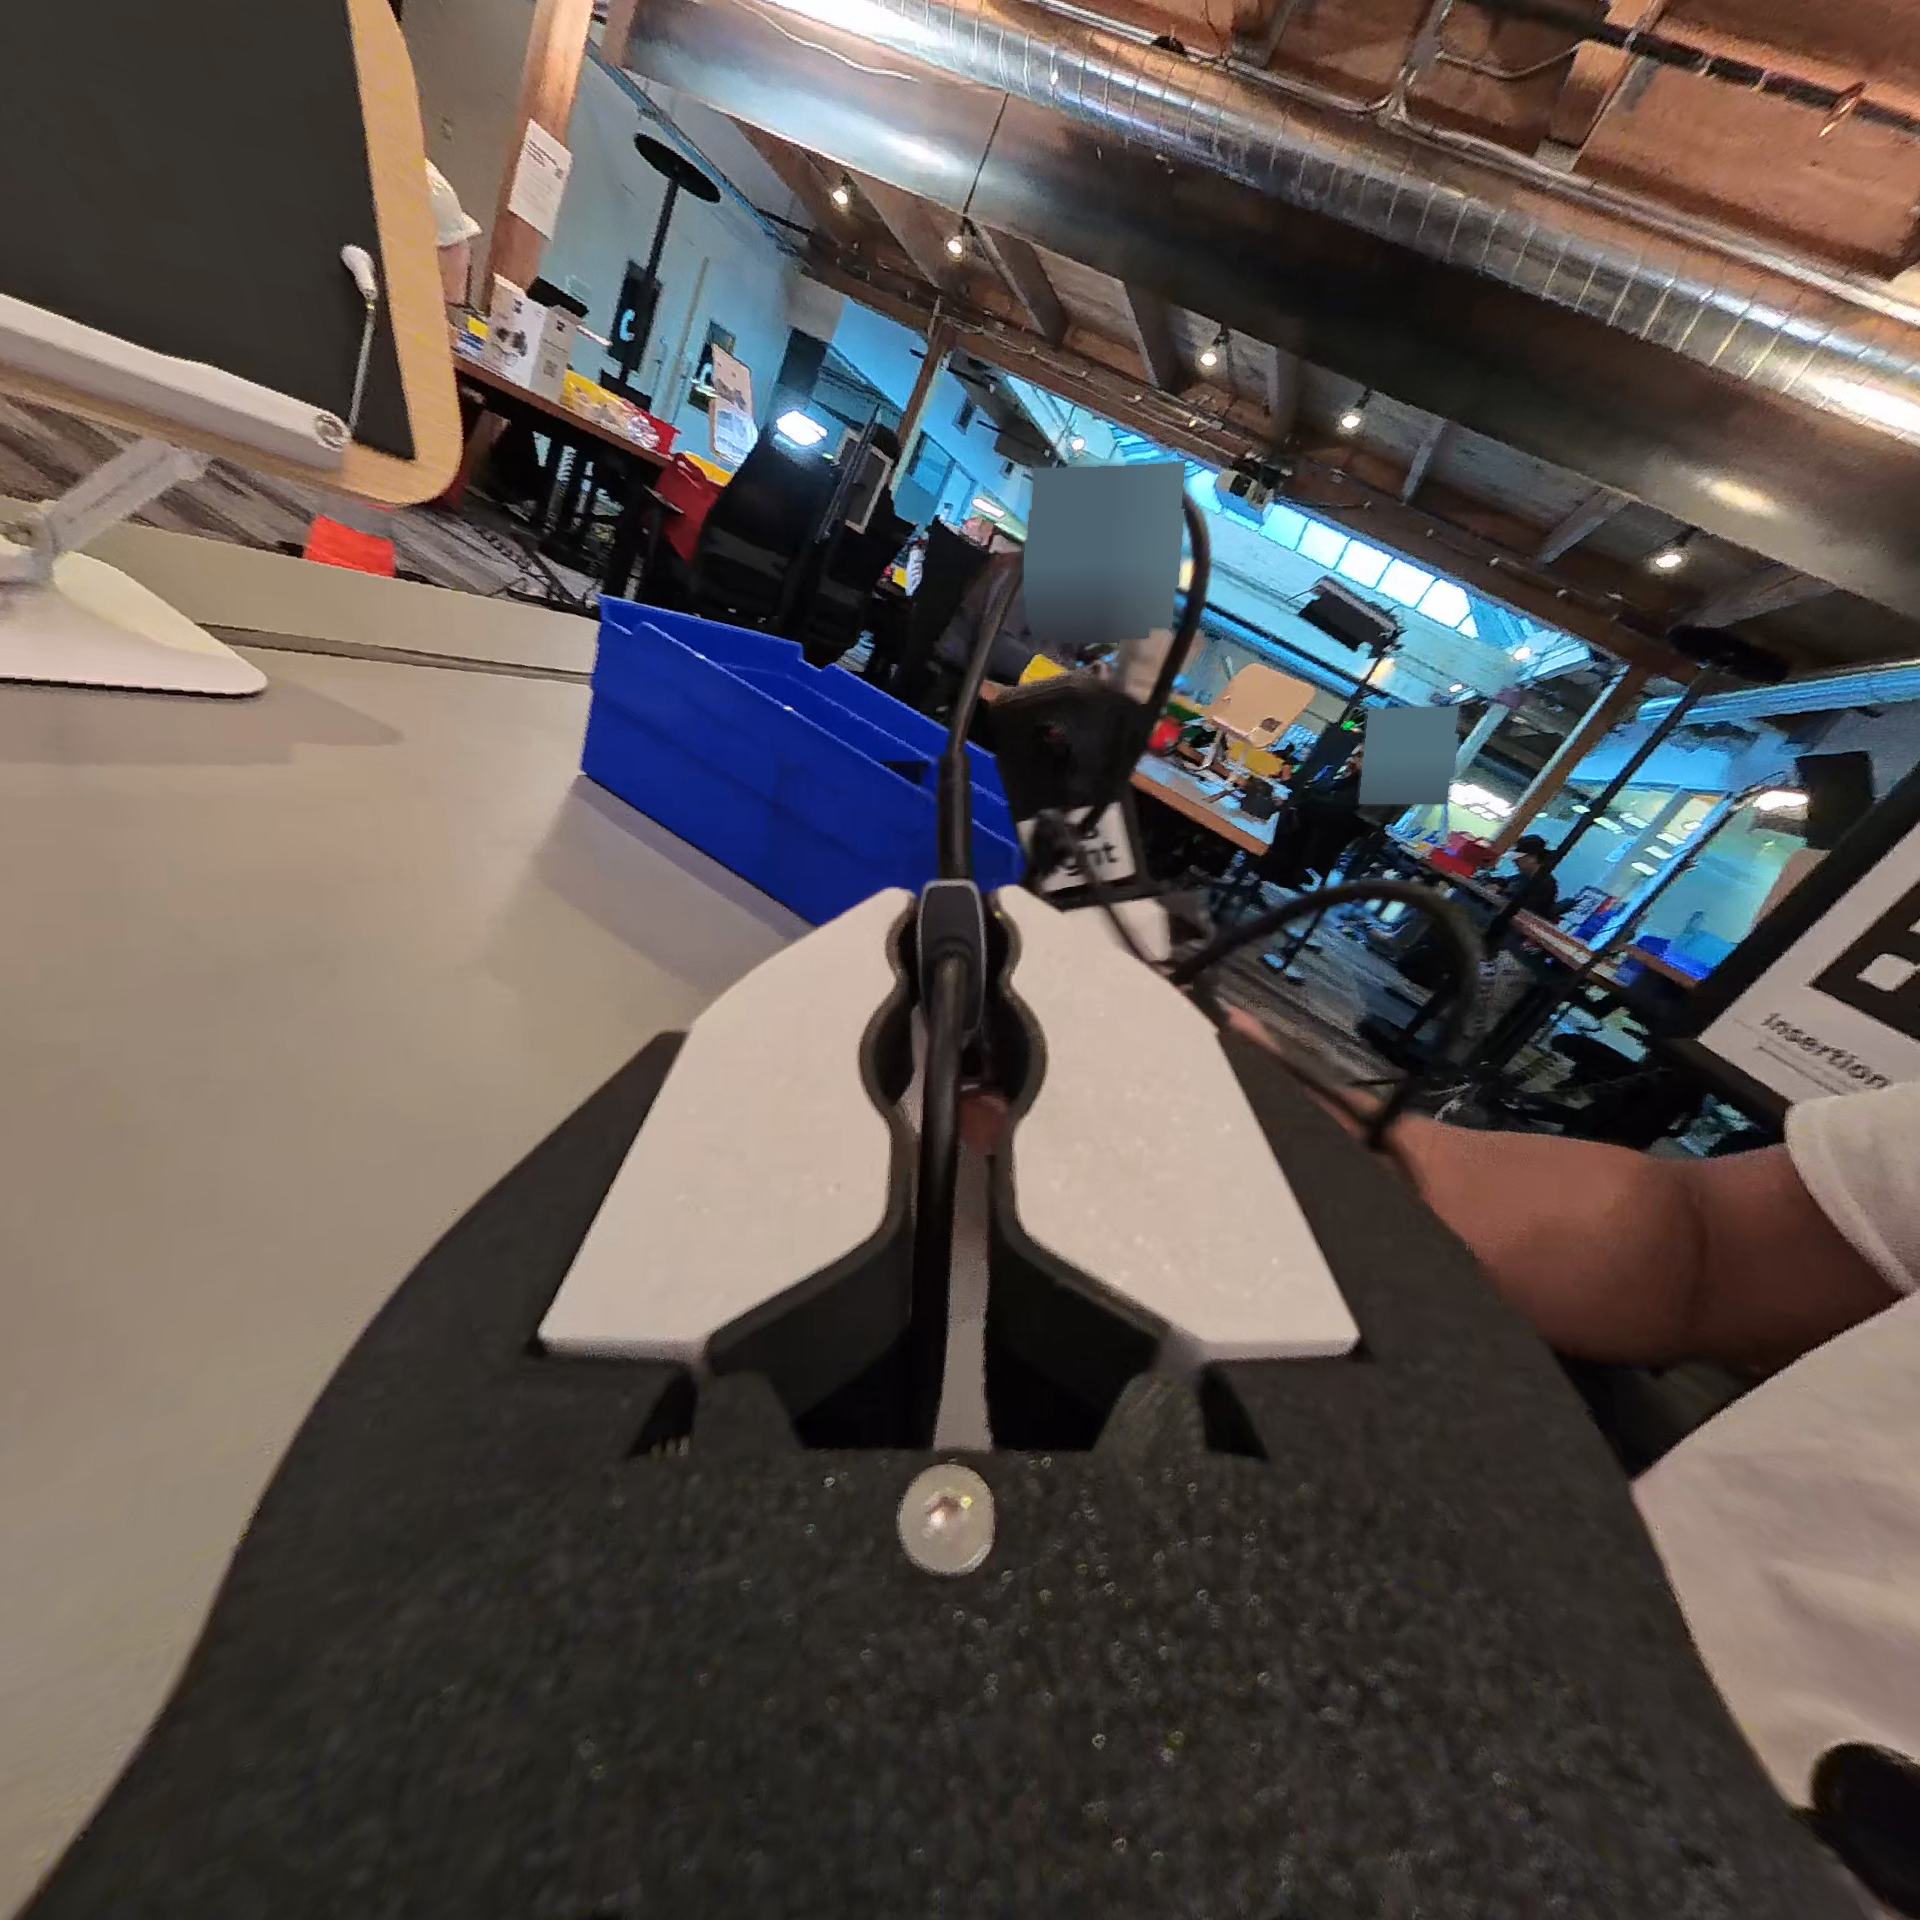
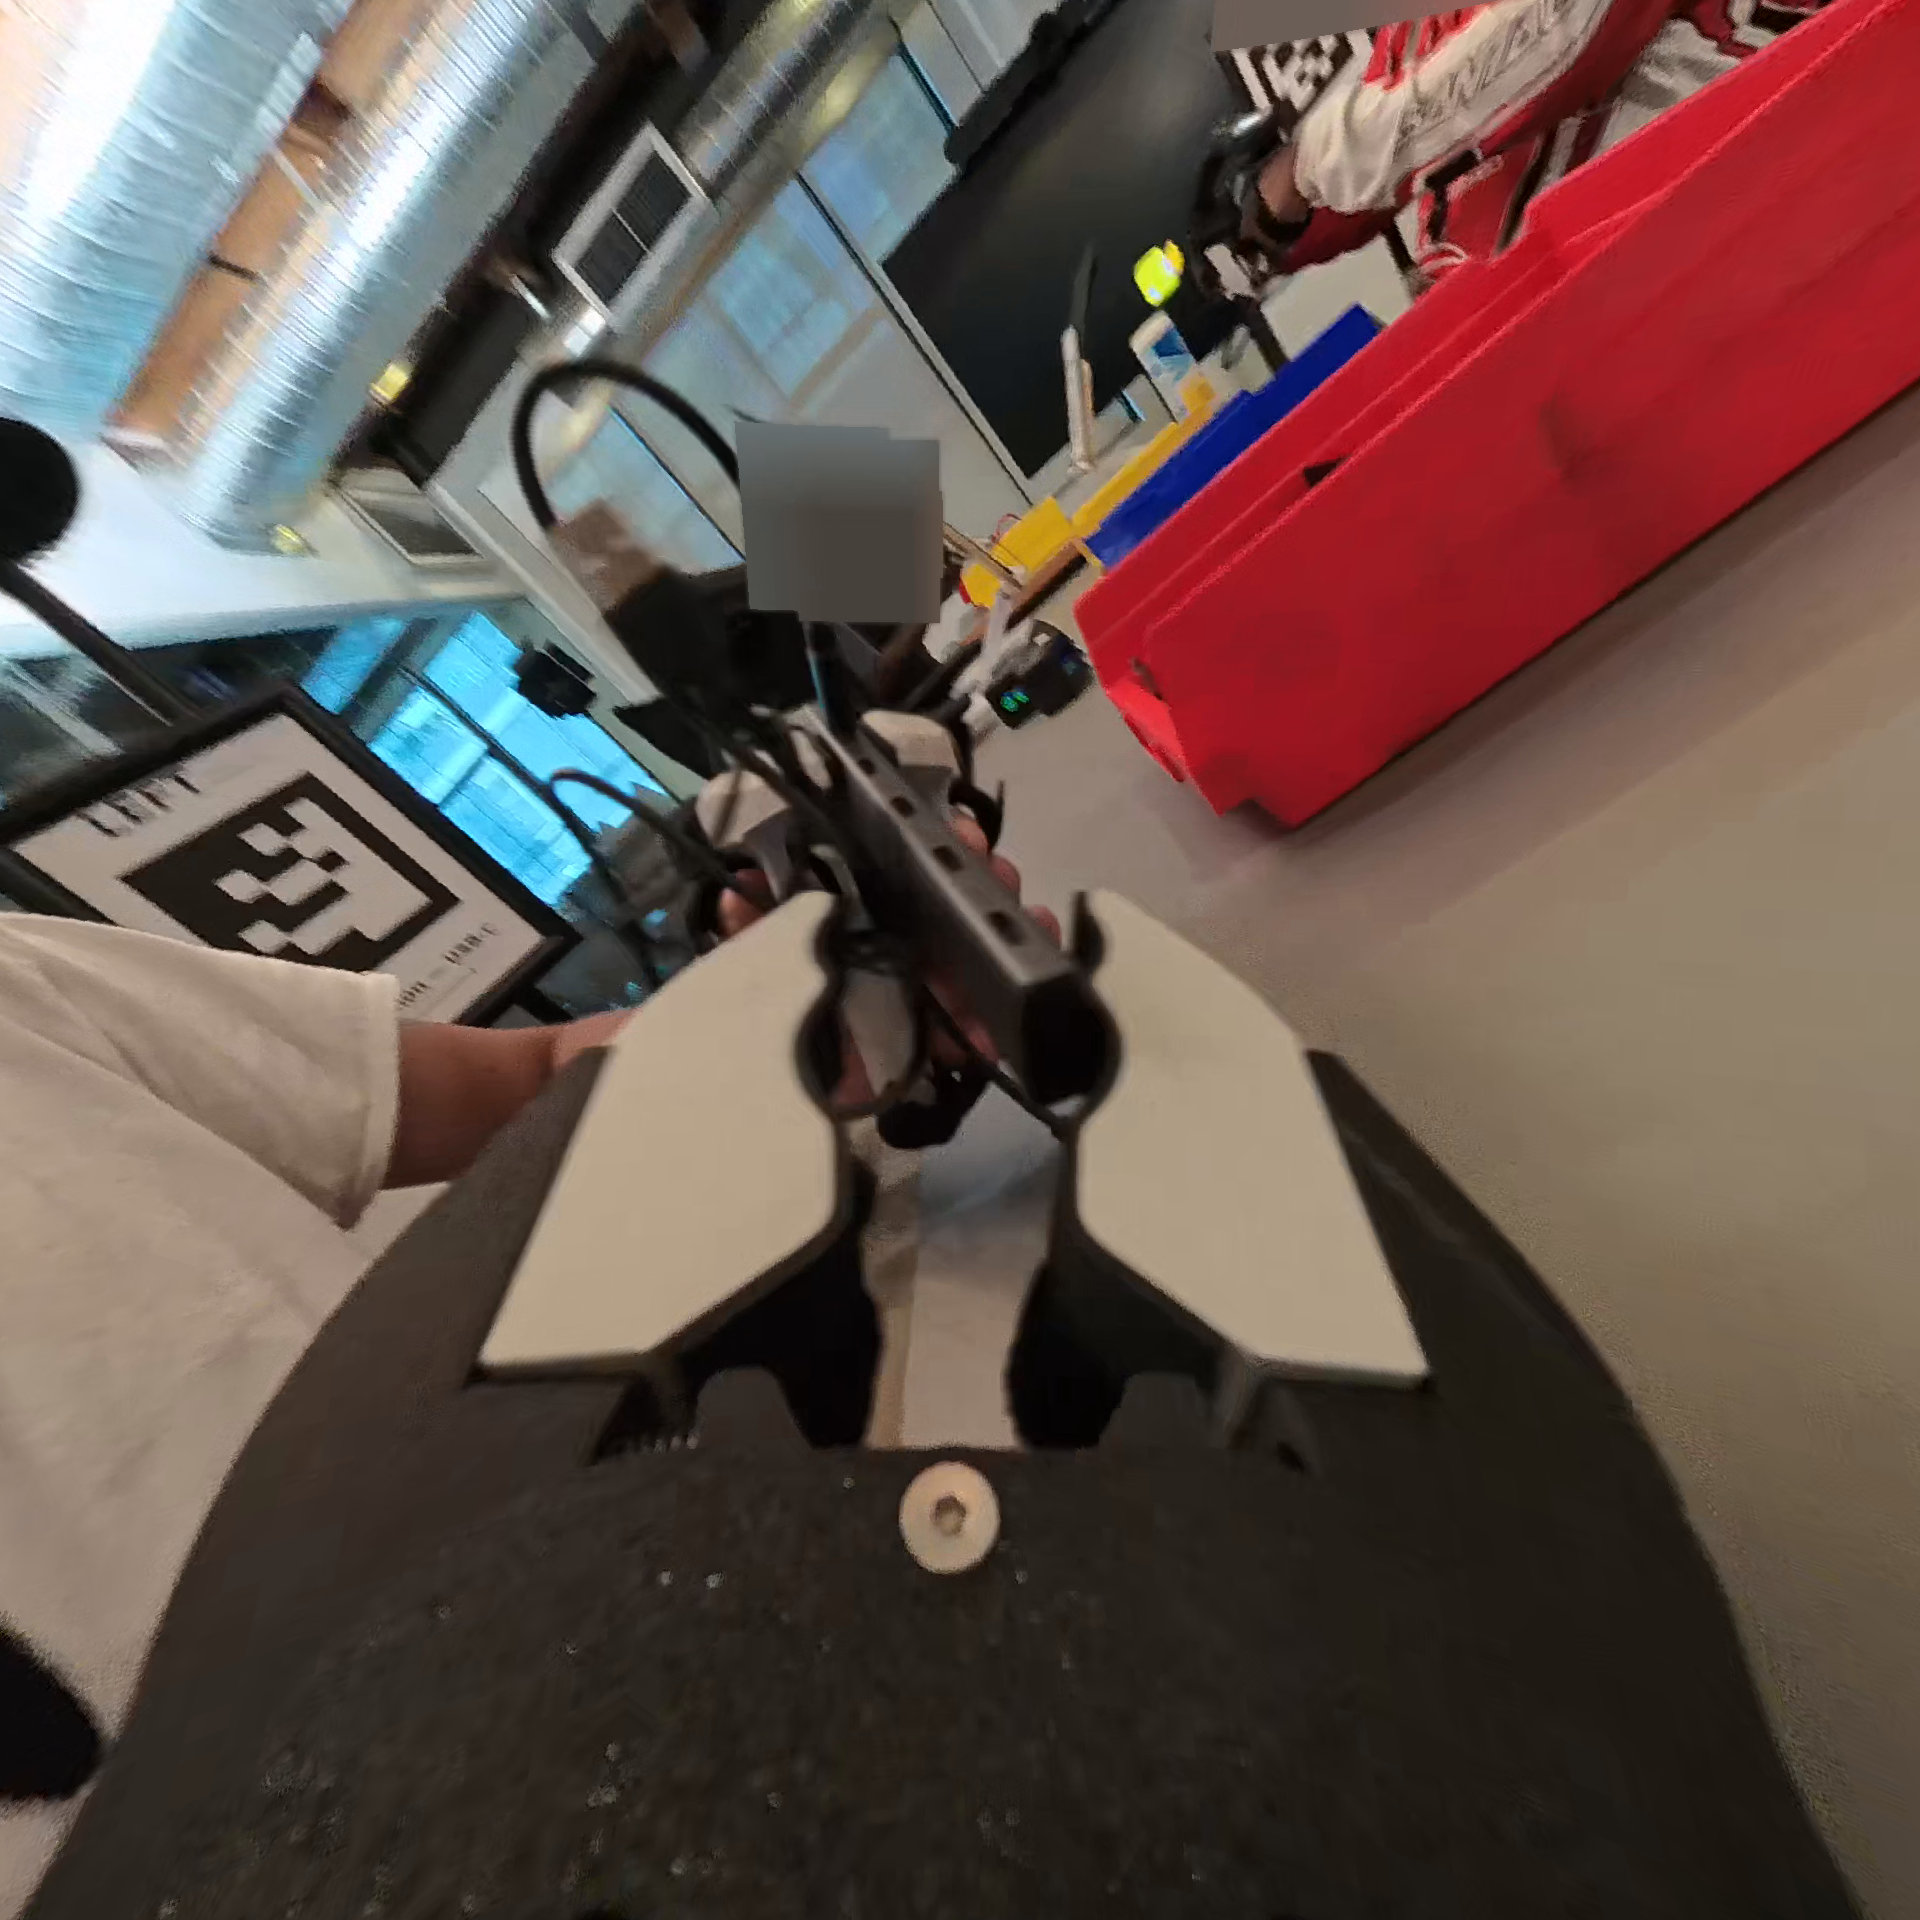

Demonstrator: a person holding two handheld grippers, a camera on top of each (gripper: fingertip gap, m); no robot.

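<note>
My left gripper (image 1: 951, 914) is shut on a black cable (image 1: 961, 748) at its plug. The cable rises from the white fingertips and loops off to the right. My right gripper (image 2: 956, 925) has its white jaws apart above the grey table (image 2: 1558, 1039). Just beyond them a person's hand holds the left gripper (image 2: 831, 769) with its tangle of black cables. A grey metal bar with a row of holes (image 2: 935, 862) runs back from the notch of my right finger. I cannot tell whether the jaws press on it.
A blue bin (image 1: 748, 748) stands on the table (image 1: 260, 987) ahead of the left gripper. A long red bin (image 2: 1507, 499) lies at the right. A black-and-white marker board (image 2: 281, 873) stands at the left. A white stand base (image 1: 114, 644) is far left. A forearm (image 1: 1610, 1226) is at the right. My two grippers' fingertips are within a few centimetres of each other.
</note>
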